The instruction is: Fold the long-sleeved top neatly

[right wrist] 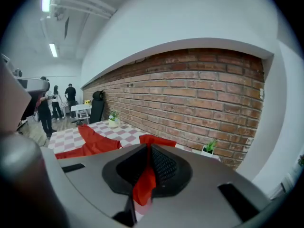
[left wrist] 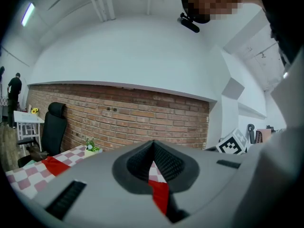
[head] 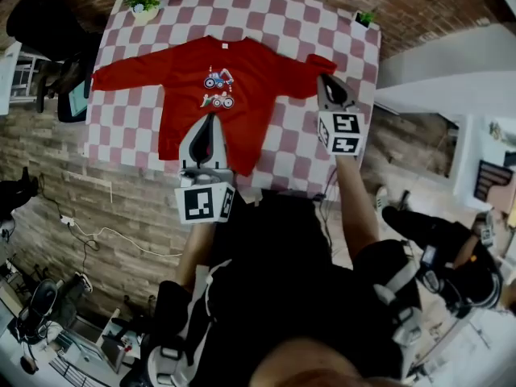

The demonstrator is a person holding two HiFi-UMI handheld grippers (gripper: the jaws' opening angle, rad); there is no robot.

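We look steeply down on a tabletop (head: 282, 22) covered with a red-and-white checked cloth. A red long-sleeved top (head: 189, 95) lies spread on it, front up, with the collar toward the far edge and the hem toward the near edge. A small printed picture (head: 218, 89) sits on the chest. One sleeve (head: 121, 75) stretches straight out toward the left edge. The other sleeve (head: 300, 77) reaches toward the right edge.

The left gripper (head: 211, 121) is over the lower middle of the top, not far from the near edge. In the left gripper view its jaws are pressed together, with a strip of red fabric pinched between them. The gripper's body hides exactly which part of the top that strip belongs to. The right gripper (head: 322, 79) is at the end of the sleeve near the right edge. In the right gripper view its jaws are nearly together and clamp a fold of red cloth. Past them we see more of the red sleeve above the checked cloth.

A small potted plant (head: 143, 5) stands at the far left corner, and a second potted plant (head: 365, 18) stands at the far right corner. Both are well apart from the top. A black office chair (head: 44, 31) stands beyond the left edge. A brick wall (right wrist: 199, 94) runs behind the far edge.
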